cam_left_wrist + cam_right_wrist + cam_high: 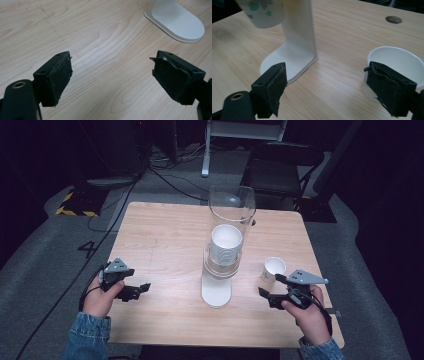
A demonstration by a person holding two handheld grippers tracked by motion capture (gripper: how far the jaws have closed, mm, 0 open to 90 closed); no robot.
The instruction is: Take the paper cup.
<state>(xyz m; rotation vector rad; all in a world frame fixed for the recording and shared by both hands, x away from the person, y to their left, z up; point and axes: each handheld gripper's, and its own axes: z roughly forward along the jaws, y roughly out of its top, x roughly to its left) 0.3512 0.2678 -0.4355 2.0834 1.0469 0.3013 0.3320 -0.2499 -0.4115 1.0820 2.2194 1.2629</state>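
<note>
Both wide and empty: left gripper (pixel 145 286) idling near-left, right gripper (pixel 261 291) lined up near paper cup (pixel 273 269), probably for pickup.

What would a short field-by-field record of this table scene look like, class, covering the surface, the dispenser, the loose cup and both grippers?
surface: light wooden table
dispenser: white stand with clear plastic tube, holding a stack of white paper cups, at the table's middle
loose cup: single white paper cup, upright, right of the dispenser
left gripper: open, over bare wood, holding nothing
right gripper: open, next to the loose cup, not gripping it
</note>
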